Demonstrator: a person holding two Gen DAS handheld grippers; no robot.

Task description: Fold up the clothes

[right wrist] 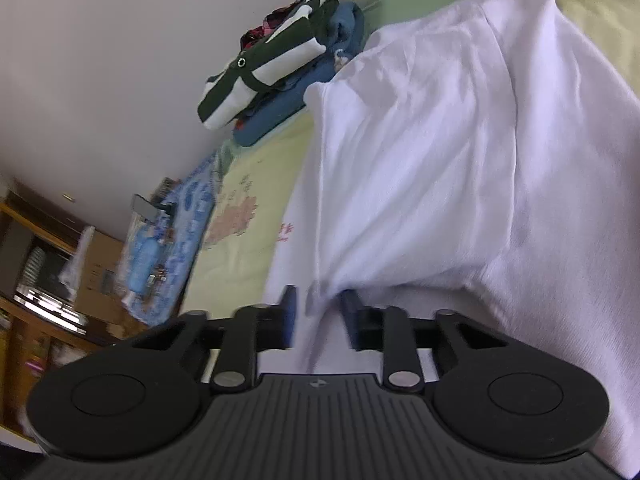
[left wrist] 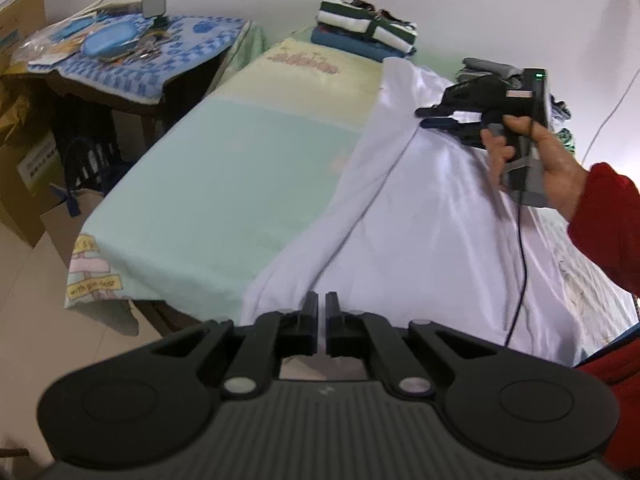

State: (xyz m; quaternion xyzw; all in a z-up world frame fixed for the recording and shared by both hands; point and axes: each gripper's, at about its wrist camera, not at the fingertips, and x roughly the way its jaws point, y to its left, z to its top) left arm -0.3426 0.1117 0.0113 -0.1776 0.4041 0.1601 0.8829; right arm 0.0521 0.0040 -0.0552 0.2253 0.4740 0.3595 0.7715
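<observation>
— Where does the garment lie?

— The large white cotton garment (left wrist: 432, 208) is spread over the right part of the bed with the pale green and yellow printed sheet (left wrist: 224, 184), its near hem hanging over the edge of the bed right in front of the left gripper (left wrist: 321, 312).

— Is that gripper grasping it?

— Its jaws are clenched together, with only a thin slit between them. The hem sits just beyond the tips; whether any cloth is pinched there, I cannot tell.

— And the other one?

— The right gripper (right wrist: 318, 306), held in a hand (left wrist: 536, 156) with a red sleeve (left wrist: 608, 220), is over the far side of the garment. In its own view a bunched fold of the white cloth runs between its blue-padded fingers (right wrist: 289, 312), and the jaws are closed narrowly on it.

— Anything else on the bed?

— A folded stack, a dark green-and-white striped piece (left wrist: 368, 24) on a blue one (left wrist: 352, 46), lies by the wall, well apart from the garment. A side table with a blue patterned cloth (left wrist: 160, 52) stands to the left.
</observation>
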